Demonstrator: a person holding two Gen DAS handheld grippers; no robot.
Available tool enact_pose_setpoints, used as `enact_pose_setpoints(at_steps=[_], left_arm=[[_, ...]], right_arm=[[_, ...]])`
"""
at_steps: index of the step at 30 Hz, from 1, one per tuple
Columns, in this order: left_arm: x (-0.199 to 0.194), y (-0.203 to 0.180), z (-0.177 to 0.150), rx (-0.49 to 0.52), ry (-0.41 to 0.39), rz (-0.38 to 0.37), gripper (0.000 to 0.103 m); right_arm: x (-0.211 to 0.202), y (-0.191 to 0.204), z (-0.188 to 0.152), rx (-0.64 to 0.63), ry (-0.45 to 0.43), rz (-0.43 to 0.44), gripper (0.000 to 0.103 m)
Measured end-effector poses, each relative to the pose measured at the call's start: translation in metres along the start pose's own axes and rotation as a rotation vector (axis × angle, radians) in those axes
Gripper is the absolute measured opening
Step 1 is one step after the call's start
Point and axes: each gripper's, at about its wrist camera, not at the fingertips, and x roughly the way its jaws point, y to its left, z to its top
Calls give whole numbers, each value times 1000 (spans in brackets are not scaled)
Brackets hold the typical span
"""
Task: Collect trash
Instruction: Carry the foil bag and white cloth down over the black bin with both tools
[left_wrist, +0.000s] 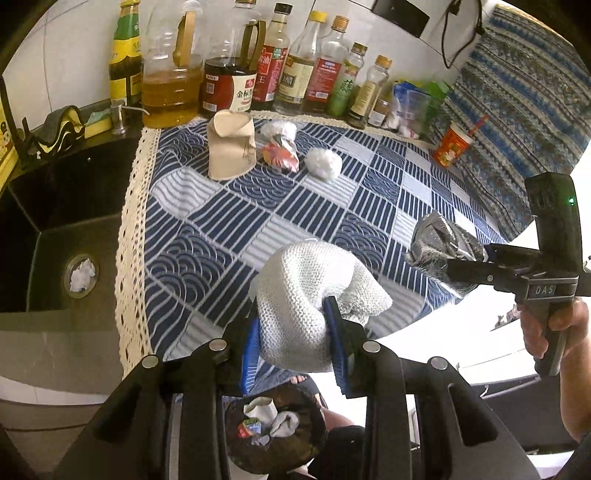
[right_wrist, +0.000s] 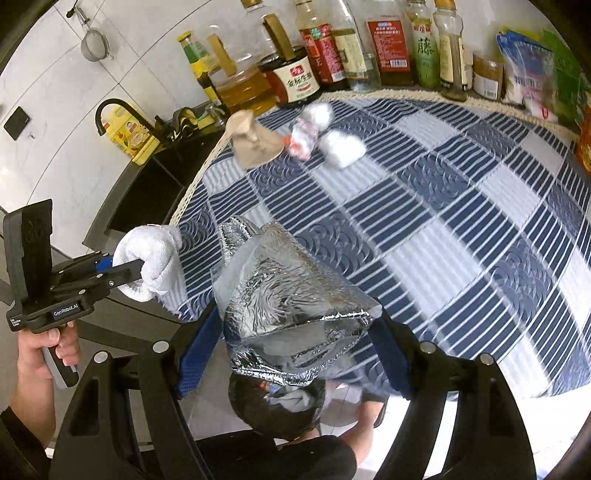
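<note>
White knitted cloth (left_wrist: 310, 295), bunched into a wad, is pinched between the blue pads of the left gripper (left_wrist: 299, 332) at the lower centre of the left wrist view. Below it, at the bottom edge, stands a dark trash bin (left_wrist: 275, 428) holding a crumpled paper cup, white tissue and bits of coloured wrapper. The right gripper (right_wrist: 295, 354) clamps a crinkled silver foil bag (right_wrist: 291, 295), low in the middle of the right wrist view, with the same bin (right_wrist: 277, 406) just under it.

On the blue-and-white patterned tablecloth (left_wrist: 332, 206), towards the upper centre, more trash sits in a loose group: a dented beige paper cup (left_wrist: 231, 146) standing mouth down, a red-and-white wrapper (left_wrist: 280, 153) beside it, and two white tissue wads (left_wrist: 325, 164). Behind them a row of oil and sauce bottles (left_wrist: 236, 62) lines the wall; the big clear jug is partly filled with yellow oil. At left, the dark sink (left_wrist: 55, 229) has a white wad lying in its drain.
</note>
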Motion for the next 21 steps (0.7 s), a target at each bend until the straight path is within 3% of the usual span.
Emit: enact_pose_setpoints(at_steps=[21], left_arm=[[-13, -6, -82, -5, 58, -31, 31]], right_arm=[[29, 55, -93, 44, 74, 75, 77]])
